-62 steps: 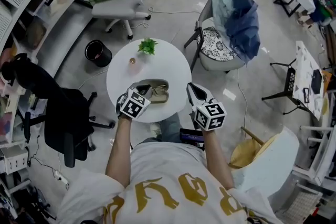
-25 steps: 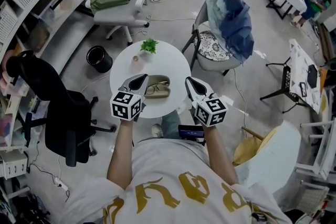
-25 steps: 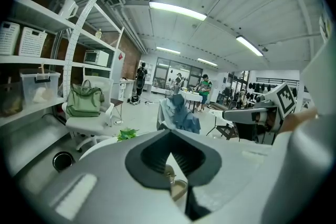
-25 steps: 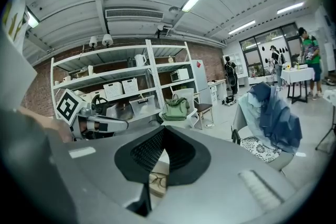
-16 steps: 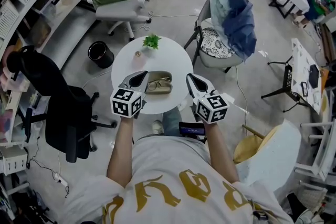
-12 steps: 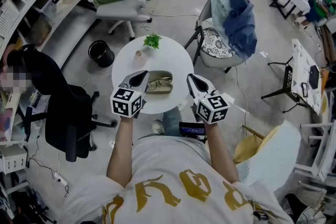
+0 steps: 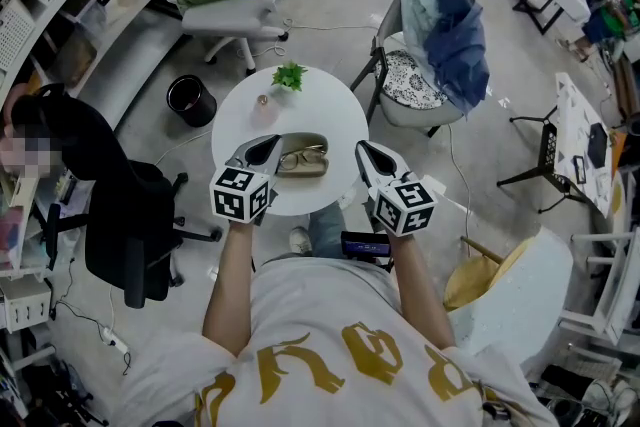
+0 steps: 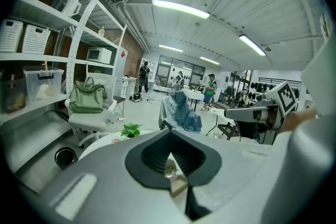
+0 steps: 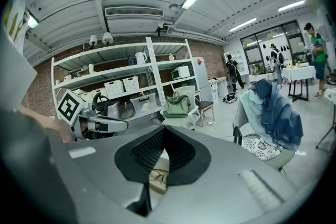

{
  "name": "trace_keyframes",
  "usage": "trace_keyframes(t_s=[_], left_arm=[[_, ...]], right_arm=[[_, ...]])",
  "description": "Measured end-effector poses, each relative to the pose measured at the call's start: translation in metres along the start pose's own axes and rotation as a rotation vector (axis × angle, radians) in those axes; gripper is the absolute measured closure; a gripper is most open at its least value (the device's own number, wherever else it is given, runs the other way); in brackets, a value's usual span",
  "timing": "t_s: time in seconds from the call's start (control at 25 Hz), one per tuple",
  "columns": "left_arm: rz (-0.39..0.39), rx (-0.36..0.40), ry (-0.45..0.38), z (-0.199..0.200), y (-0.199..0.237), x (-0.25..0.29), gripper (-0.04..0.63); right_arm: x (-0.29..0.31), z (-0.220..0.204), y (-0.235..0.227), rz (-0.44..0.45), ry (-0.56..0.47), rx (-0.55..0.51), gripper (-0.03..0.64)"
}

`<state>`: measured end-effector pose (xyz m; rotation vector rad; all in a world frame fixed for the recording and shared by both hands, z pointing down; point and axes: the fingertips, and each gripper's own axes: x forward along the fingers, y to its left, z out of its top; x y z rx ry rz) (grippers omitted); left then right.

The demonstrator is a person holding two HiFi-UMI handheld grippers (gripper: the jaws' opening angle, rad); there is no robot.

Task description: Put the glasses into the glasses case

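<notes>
My left fingers (image 7: 262,153) have drawn back beside my right fingers (image 7: 372,157), both closed and empty; glasses (image 7: 300,158) sit in the open case (image 7: 313,170).

One left hand-held gripper (image 7: 270,145); one right hand-held gripper (image 7: 365,150); one glasses case (image 7: 313,170); one pair of glasses (image 7: 298,157).

Past the right tongs (image 9: 164,129), only a sliver of the glasses (image 9: 157,175) shows — the rest hidden.

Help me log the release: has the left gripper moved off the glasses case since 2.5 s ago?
Yes. The left gripper has drawn back leftward: its tongs, earlier over the glasses case, now point past the case's left end, over the table.
</notes>
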<state>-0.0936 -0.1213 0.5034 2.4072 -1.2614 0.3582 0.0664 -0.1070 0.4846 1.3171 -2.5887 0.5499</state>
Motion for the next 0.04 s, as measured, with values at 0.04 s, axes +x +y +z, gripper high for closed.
trace_keyframes(t_s=[0.04], left_arm=[[0.0,0.001,0.002,-0.0004,-0.0001,0.0004,0.595]], right_arm=[[-0.0002,-0.0004,-0.0002,0.0,0.0,0.001,0.591]])
